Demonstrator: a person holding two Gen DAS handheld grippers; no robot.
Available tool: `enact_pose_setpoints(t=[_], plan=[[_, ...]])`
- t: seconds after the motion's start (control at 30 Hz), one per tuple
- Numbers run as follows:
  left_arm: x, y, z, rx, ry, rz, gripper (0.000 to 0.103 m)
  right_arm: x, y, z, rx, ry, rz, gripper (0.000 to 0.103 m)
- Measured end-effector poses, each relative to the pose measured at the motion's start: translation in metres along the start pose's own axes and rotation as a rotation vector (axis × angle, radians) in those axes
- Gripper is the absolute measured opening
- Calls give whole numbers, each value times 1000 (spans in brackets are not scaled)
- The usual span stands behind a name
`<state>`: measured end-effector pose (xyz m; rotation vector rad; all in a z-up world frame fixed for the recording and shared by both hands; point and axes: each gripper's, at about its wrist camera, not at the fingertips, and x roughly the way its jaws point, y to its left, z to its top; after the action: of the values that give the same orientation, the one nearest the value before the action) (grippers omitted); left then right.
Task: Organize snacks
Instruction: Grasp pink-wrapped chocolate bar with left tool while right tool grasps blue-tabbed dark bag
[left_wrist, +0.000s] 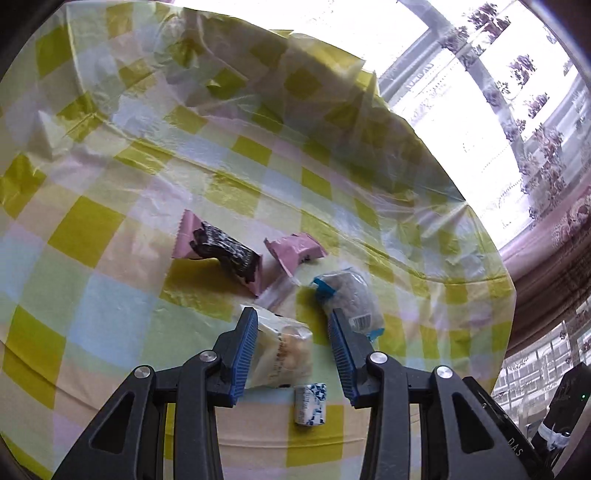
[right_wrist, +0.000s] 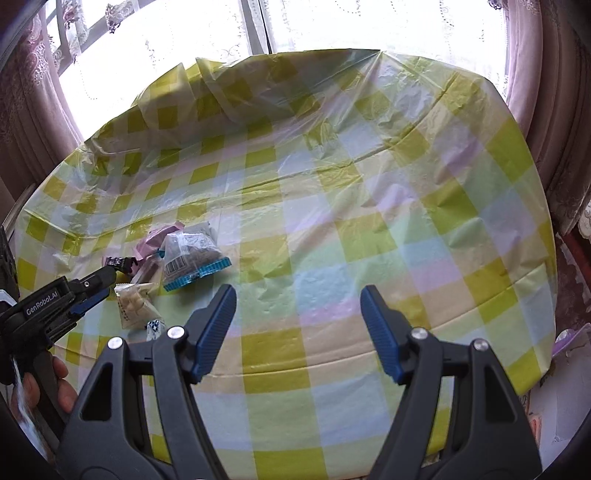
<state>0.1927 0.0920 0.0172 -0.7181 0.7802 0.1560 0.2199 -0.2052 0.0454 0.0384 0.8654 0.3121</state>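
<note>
Left gripper (left_wrist: 291, 314) apart, straddling pale snack bag (left_wrist: 282, 354); right gripper (right_wrist: 298, 291) apart, empty.

The left black two-finger tool with blue ribbed pads (left_wrist: 291, 317) has its fingers spread apart, nothing clamped between them, and angles downward. In the right wrist view it (right_wrist: 110, 280) reaches in from the left edge, gripped by a bare hand (right_wrist: 48, 387) around its handle. The right black tool with blue pads (right_wrist: 297, 299) is likewise spread wide and holds nothing.
</note>
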Motion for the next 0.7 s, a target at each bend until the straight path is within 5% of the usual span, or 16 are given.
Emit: enact_pose_setpoints(t=[0.33,0.7], plan=[[36,45,19,-160,49,-17,41,40,61,10,-125,18,78,75],[58,39,44,-115,-1,-2,41,86,99,21,-195,49,111,80]])
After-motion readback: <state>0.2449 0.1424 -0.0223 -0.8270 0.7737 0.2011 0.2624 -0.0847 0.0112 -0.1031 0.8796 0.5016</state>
